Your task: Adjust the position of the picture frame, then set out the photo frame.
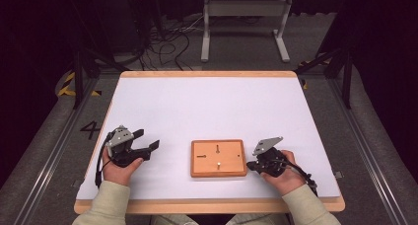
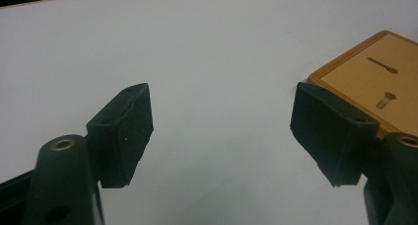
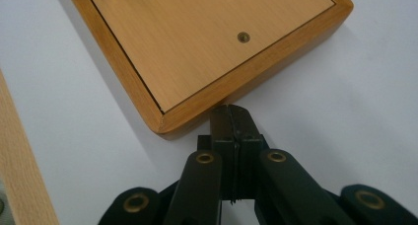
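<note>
Board, wooden (image 1: 218,158): near centre of white table (image 1: 207,101), small pegs on its face. Left gripper (image 2: 222,131): jaws wide, empty, well left. Right gripper (image 3: 235,117): jaws closed, empty, tips at board's edge. Advice: open before gripping anything.

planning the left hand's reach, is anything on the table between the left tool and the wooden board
Nothing visible: bare white table lies between the open left tool and the wooden board.
</note>
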Motion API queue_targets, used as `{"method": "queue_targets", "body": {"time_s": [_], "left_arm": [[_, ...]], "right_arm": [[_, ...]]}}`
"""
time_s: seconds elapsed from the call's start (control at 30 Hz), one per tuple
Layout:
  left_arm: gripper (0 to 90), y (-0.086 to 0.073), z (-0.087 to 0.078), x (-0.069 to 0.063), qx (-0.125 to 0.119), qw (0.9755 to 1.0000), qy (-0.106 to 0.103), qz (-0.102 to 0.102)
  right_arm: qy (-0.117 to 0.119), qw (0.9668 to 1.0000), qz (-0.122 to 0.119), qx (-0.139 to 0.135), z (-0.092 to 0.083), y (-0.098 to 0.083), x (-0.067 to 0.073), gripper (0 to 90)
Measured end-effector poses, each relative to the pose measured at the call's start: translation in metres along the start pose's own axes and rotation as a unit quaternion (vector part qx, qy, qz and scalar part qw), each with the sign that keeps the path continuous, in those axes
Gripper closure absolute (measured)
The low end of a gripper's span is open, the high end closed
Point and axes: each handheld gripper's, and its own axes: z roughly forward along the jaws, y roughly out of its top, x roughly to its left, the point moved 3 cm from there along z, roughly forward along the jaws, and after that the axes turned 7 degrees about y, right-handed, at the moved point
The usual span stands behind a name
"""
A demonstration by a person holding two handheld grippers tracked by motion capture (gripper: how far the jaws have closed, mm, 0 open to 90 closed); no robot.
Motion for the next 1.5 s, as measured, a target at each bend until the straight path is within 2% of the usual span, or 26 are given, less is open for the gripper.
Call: {"method": "queue_targets", "body": {"time_s": [0.1,0.23,0.3,0.37,0.5,0.6,0.67,0.77,1.0,1.03,1.2,1.3,1.33,1.5], "left_arm": [[24.6,0.000,0.000,-0.001,0.000,1.0000,0.000,0.001],[24.6,0.000,0.000,-0.002,0.000,1.0000,-0.002,0.002],[24.5,0.001,0.000,-0.003,-0.001,1.0000,-0.004,0.001],[24.4,0.003,0.000,-0.005,0.000,1.0000,-0.008,0.003],[24.4,0.008,-0.001,-0.012,0.000,0.9998,-0.016,0.012],[26.3,0.014,-0.001,-0.021,-0.002,0.9991,-0.022,0.036],[26.5,0.017,0.000,-0.025,-0.002,0.9987,-0.030,0.040],[26.7,0.021,0.002,-0.031,-0.001,0.9981,-0.040,0.047],[27.1,0.030,0.004,-0.045,-0.009,0.9966,-0.068,0.045],[27.3,0.031,0.003,-0.048,-0.006,0.9963,-0.077,0.037],[28.6,0.037,0.007,-0.059,-0.003,0.9946,-0.094,0.044],[28.7,0.043,0.012,-0.073,0.000,0.9927,-0.111,0.047],[28.6,0.043,0.012,-0.073,0.000,0.9927,-0.111,0.047],[28.6,0.049,0.025,-0.093,0.003,0.9879,-0.143,0.060]], "right_arm": [[0.004,1.0000,-0.008,0.000,0.002,0.002,0.002,90.0],[0.009,0.9999,-0.006,-0.004,0.002,0.002,0.001,88.9],[-0.006,0.9999,-0.008,-0.004,0.001,0.002,0.000,82.7],[-0.025,0.9996,-0.014,-0.005,-0.002,0.003,-0.003,80.8],[-0.043,0.9983,-0.011,-0.038,-0.015,0.004,-0.010,77.2],[-0.061,0.9953,-0.001,-0.075,-0.029,0.003,-0.018,74.4],[-0.072,0.9930,0.008,-0.093,-0.037,0.000,-0.023,72.7],[-0.080,0.9914,0.015,-0.103,-0.042,-0.003,-0.026,71.3],[-0.096,0.9877,0.029,-0.119,-0.050,-0.011,-0.034,68.3],[-0.098,0.9874,0.030,-0.121,-0.051,-0.011,-0.035,68.2],[-0.101,0.9870,0.035,-0.120,-0.050,-0.014,-0.036,68.2],[-0.104,0.9863,0.041,-0.121,-0.051,-0.016,-0.038,68.0],[-0.104,0.9863,0.041,-0.121,-0.051,-0.016,-0.038,68.0],[-0.105,0.9857,0.047,-0.123,-0.051,-0.021,-0.039,67.6]]}}
